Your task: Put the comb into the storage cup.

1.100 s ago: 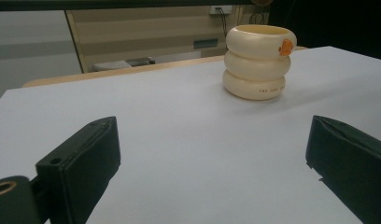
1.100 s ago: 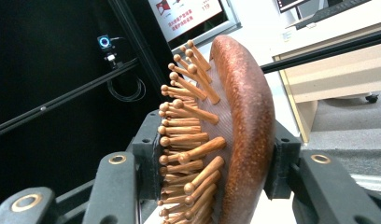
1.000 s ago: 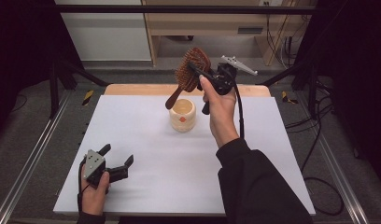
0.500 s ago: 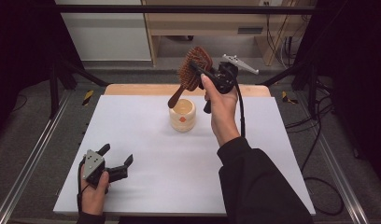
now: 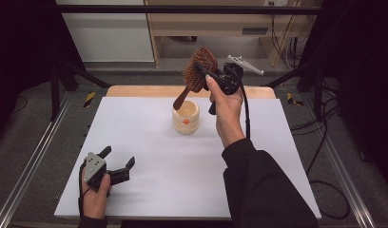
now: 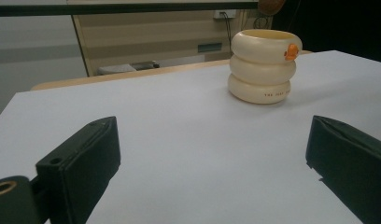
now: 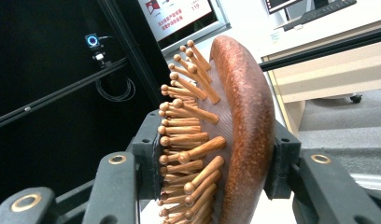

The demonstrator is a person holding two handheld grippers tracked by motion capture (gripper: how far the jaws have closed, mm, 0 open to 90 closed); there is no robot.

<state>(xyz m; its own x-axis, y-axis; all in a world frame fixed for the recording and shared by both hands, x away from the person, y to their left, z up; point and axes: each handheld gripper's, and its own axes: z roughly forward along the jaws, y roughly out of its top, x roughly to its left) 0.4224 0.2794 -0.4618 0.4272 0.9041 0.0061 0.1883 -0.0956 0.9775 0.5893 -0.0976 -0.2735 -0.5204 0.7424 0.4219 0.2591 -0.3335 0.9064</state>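
Gripping a wooden hairbrush [image 5: 198,69] by its head, the right tongs [image 5: 205,72] hold it raised above the white worktop [image 5: 258,156], one jaw against the bristles, the other against the rounded back. The brush's handle slants down toward a cream ringed cup [image 5: 186,118] standing just beneath it, mid-worktop. Well apart, near the front left corner, the left tongs [image 5: 117,163] rest low with jaws spread wide, nothing between them.

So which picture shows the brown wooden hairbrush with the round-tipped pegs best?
The high view: the brown wooden hairbrush shows whole, head and handle, held above the cream ringed cup by the right gripper. The right gripper view shows its pegs and back close up. The left gripper view catches a sliver.
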